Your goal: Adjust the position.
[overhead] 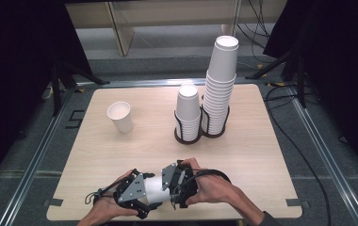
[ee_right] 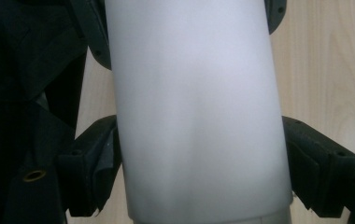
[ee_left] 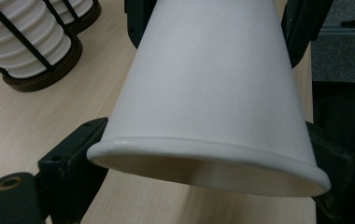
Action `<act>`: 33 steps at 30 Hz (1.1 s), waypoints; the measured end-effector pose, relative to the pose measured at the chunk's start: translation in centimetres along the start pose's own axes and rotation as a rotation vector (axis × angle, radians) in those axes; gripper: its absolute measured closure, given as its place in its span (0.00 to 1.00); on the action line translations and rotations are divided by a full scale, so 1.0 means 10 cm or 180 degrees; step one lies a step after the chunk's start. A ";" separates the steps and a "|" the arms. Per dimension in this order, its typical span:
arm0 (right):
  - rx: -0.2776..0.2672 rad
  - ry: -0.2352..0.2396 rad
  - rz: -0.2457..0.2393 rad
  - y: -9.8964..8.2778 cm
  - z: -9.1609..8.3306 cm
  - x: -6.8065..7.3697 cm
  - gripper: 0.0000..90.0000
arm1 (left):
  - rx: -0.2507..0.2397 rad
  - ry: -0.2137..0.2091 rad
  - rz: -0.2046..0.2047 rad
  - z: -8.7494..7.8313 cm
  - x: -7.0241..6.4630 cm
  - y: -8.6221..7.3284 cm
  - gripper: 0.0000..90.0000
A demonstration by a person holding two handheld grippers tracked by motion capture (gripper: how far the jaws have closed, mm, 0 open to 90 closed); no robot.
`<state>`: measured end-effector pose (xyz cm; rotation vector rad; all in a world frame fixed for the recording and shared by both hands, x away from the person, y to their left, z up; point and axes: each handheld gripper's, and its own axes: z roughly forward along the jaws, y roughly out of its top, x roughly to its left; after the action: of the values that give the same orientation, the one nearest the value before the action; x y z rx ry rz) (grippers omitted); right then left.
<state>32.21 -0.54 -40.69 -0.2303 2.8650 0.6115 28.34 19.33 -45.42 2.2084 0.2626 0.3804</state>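
Held at the near edge of the worktop (overhead: 120, 155): a white paper cup (overhead: 154, 189) lying on its side between the two hands, clamped across its rim end by the left gripper (overhead: 142, 190) and across its narrower body by the right gripper (overhead: 174, 186), jaws of both pressed against the cup wall (best seen in the two gripper views, cup (ee_left: 213, 93) and cup (ee_right: 194, 116) wedged between black pads). Judged as mid-way: one single cup (overhead: 120, 116) already standing upright at the left, well apart from the rest; probably a pull-apart of nested cups or a handover still to finish, then setting down. Farther back, a short stack (overhead: 188, 110) and a tall stack (overhead: 220, 84) in a twin wire holder (overhead: 200, 134), touching side by side. Nothing lying between the hands and the open wood ahead.
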 end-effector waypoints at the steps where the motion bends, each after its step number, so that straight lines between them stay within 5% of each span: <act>1: 0.0014 0.0008 0.0032 0.00 0.01 0.01 0.22 | 0.0009 0.0001 -0.0003 0.00 0.00 0.00 0.12; 6: 0.0023 0.0024 -0.0108 0.01 0.08 0.02 0.24 | 0.0029 -0.0020 0.0052 0.01 -0.02 0.00 0.12; 10: 0.0036 0.0072 -0.0033 0.00 0.07 0.03 0.25 | -0.0021 -0.0028 0.0036 0.00 -0.01 0.00 0.11; 12: -0.0033 0.0072 -0.0119 -0.02 0.06 0.01 0.25 | -0.0171 -0.0085 -0.0014 0.00 0.02 -0.03 0.09; 14: -0.0064 0.0081 -0.0044 -0.03 0.04 0.01 0.25 | -0.0263 -0.0098 -0.0082 0.00 0.03 -0.05 0.08; 18: -0.0329 0.0220 0.0140 -0.12 -0.02 -0.05 0.25 | -0.0649 -0.0101 -0.0250 -0.05 0.07 -0.06 0.07; 20: -0.0608 0.0372 0.0310 -0.19 -0.09 -0.08 0.25 | -0.0942 -0.0133 -0.0447 -0.09 0.10 -0.06 0.06; 21: -0.0710 0.0410 0.0323 -0.22 -0.11 -0.10 0.25 | -0.0942 -0.0133 -0.0447 -0.09 0.10 -0.06 0.06; 23: -0.0896 0.0438 0.0359 -0.25 -0.14 -0.14 0.25 | -0.1231 -0.0159 -0.0615 -0.15 0.13 -0.05 0.06; 26: -0.1027 0.0456 0.0434 -0.28 -0.18 -0.17 0.25 | -0.1380 -0.0157 -0.0765 -0.19 0.16 -0.05 0.06; 29: -0.1372 0.0541 0.0594 -0.33 -0.21 -0.22 0.25 | -0.1656 -0.0188 -0.1020 -0.21 0.19 -0.07 0.06; 33: -0.1565 0.0592 0.0676 -0.34 -0.19 -0.24 0.25 | -0.1693 -0.0178 -0.1092 -0.22 0.19 -0.06 0.04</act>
<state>34.83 -4.14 -39.71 -0.0538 2.8824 1.4033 29.25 21.87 -44.26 1.6127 0.4456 0.1706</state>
